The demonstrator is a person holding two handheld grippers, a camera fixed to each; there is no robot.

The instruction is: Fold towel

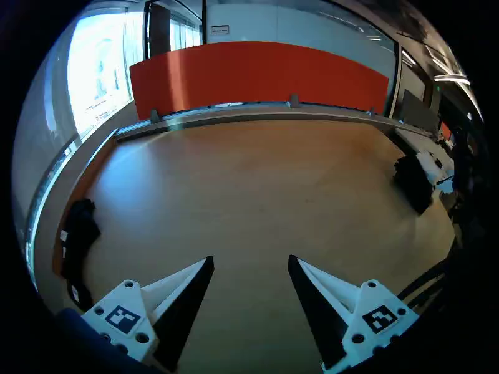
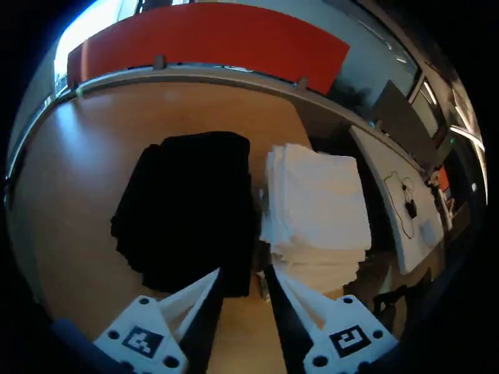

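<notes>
The left tongs (image 1: 249,262), in the left gripper view, stand with their 2 fingers well apart and nothing between them, above a bare stretch of the wooden desk (image 1: 262,193). At the desk's left edge lies a dark cloth heap (image 1: 78,230), and at the right edge a dark bundle (image 1: 413,182); both are well away from the fingers, and what they are cannot be told. An orange partition (image 1: 262,75) runs along the far edge, with a bright window (image 1: 100,75) to its left. In the right gripper view, the right tongs (image 2: 242,274) have their fingers apart by a narrower gap and clamp nothing. Just ahead of them 2 piles of folded towels sit side by side on the desk: a black stack (image 2: 187,212) on the left and a white stack (image 2: 318,206) on the right, close together with a thin dark gap between. One fingertip overlaps the near edge of the black stack and the other the near corner of the white stack; whether they touch cannot be told. Beyond the desk to the right stands a white table (image 2: 387,206) with a looped cable (image 2: 404,193) on it.
</notes>
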